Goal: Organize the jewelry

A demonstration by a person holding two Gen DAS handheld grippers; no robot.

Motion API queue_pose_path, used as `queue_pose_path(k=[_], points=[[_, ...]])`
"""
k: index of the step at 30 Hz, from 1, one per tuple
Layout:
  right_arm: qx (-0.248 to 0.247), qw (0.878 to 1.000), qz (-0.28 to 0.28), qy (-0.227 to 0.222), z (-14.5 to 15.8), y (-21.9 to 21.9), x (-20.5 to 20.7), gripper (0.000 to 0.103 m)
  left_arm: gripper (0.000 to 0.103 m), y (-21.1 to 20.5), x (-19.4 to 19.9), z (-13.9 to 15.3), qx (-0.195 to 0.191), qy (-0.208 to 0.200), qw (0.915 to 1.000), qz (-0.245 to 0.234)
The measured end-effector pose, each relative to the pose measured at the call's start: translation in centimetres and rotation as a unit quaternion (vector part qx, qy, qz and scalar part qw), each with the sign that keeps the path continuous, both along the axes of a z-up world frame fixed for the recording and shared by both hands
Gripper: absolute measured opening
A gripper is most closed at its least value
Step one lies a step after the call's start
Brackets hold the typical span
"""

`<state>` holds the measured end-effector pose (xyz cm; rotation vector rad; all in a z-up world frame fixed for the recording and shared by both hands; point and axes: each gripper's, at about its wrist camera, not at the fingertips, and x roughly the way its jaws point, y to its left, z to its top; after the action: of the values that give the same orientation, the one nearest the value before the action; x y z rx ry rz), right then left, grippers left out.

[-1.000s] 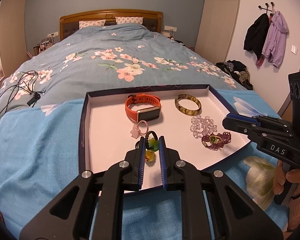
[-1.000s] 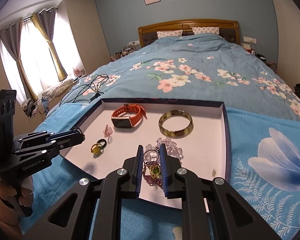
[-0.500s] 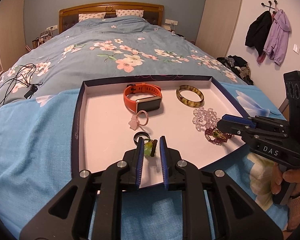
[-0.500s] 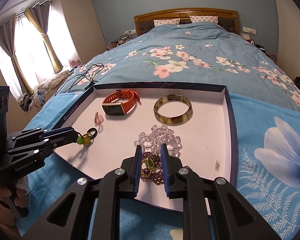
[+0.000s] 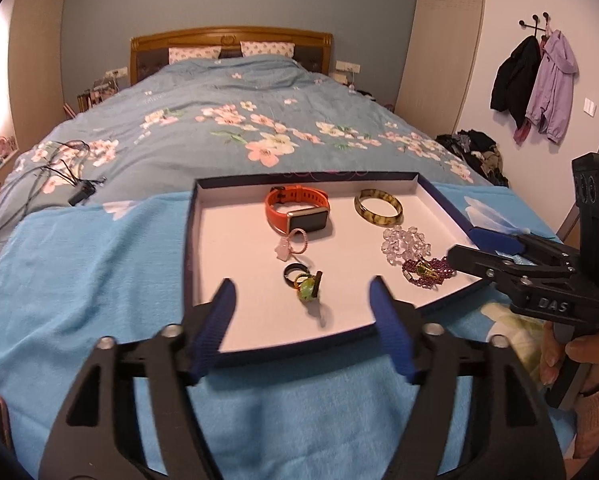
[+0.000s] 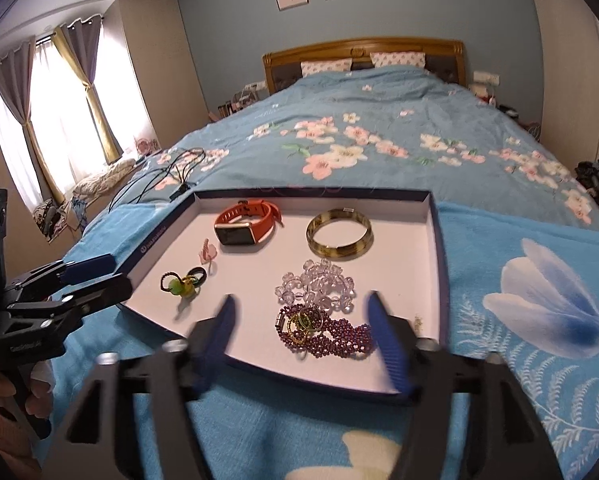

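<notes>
- my left tool (image 5: 303, 312) and right tool (image 6: 299, 328) have both just popped wide open, holding nothing
- green ring (image 5: 308, 289) lies dead ahead of the left, purple bracelet (image 6: 327, 334) ahead of the right

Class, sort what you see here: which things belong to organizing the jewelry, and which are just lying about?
Belongs to the job:
tray
orange watch
bangle
clear bead bracelet
purple bead bracelet
pink ring
green ring

Just lying about:
cables
jackets
clothes pile
</notes>
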<state>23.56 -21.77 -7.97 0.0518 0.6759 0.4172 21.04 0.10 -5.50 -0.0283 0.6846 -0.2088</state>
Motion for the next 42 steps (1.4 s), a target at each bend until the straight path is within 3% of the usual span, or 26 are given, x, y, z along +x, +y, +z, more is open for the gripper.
queue_pose_path(k=[1, 2, 4, 9, 16, 22, 31, 42], points=[[0.0, 1.0, -0.003, -0.013, 0.3, -0.1, -0.7, 0.084, 0.084, 0.1, -0.5, 0.2, 0.001, -0.007, 1.0, 0.002], [-0.001, 1.0, -0.005, -0.021, 0.6, 0.0, -1.2, 0.091, 0.098, 0.3, -1.1, 0.5, 0.002, -0.015, 0.9999, 0.005], [-0.003, 0.999, -0.012, -0.045, 1.1, 0.1, -2.5, 0.096, 0.097, 0.9, -2.7, 1.1, -0.003, -0.039, 0.9992, 0.013], [-0.006, 0.996, -0.028, -0.084, 1.9, 0.4, -5.4, 0.096, 0.097, 1.5, -6.1, 2.2, -0.001, -0.08, 0.9965, 0.025], [0.007, 0.986, -0.063, -0.157, 2.7, -0.4, -10.6, 0.096, 0.097, 1.9, -11.5, 3.3, 0.002, -0.154, 0.9868, 0.048], [-0.02, 0.976, -0.085, -0.197, 3.3, -0.5, -13.7, 0.096, 0.097, 1.5, -15.6, 3.9, -0.005, -0.207, 0.9767, 0.057], [-0.011, 0.975, -0.09, -0.202, 3.6, -0.7, -14.9, 0.096, 0.097, 0.5, -18.3, 4.5, 0.001, -0.236, 0.9689, 0.075], [-0.005, 0.97, -0.101, -0.221, 3.9, -1.0, -15.8, 0.096, 0.097, 0.0, -18.9, 4.9, 0.0, -0.242, 0.9672, 0.077]])
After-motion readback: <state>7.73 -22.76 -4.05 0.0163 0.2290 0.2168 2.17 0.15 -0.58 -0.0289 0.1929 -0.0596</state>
